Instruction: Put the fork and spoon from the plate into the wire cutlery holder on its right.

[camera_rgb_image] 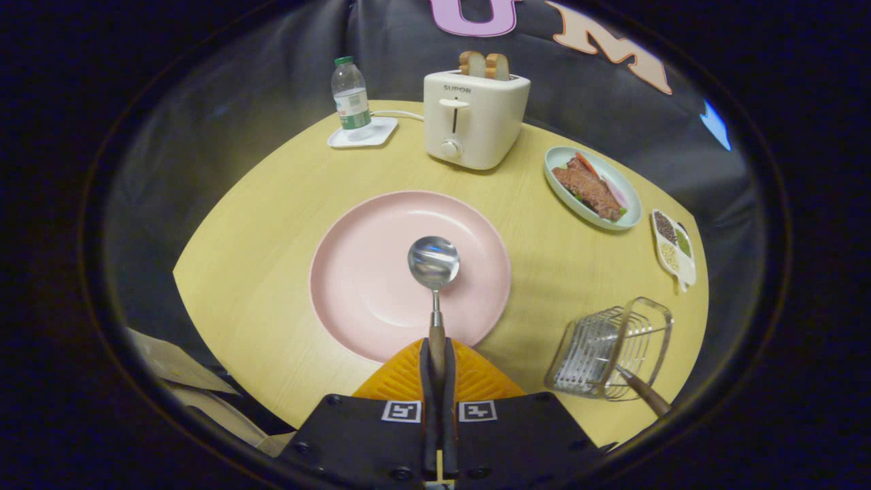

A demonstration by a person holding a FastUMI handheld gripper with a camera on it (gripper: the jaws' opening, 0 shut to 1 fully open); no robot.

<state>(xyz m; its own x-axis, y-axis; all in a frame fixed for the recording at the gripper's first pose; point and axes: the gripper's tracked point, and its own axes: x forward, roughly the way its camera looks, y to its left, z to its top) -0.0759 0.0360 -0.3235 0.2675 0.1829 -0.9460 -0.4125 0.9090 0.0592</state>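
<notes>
My gripper (436, 354) is shut on the wooden handle of the spoon (433, 263), whose shiny bowl reaches out ahead of the fingers over the pink plate (354, 272). Whether the spoon touches the plate I cannot tell. The wire cutlery holder (609, 348) stands on the table to the right of the plate and of my fingers. A wooden handle (643, 393), apparently the fork's, sticks out of the holder toward me.
Beyond the plate stands a white toaster (474, 119) with two bread slices. A water bottle (350, 95) on a white coaster is to its left. A green plate of meat (592, 187) and a small condiment dish (674, 248) lie far right. The round wooden table (258, 224) ends near the holder.
</notes>
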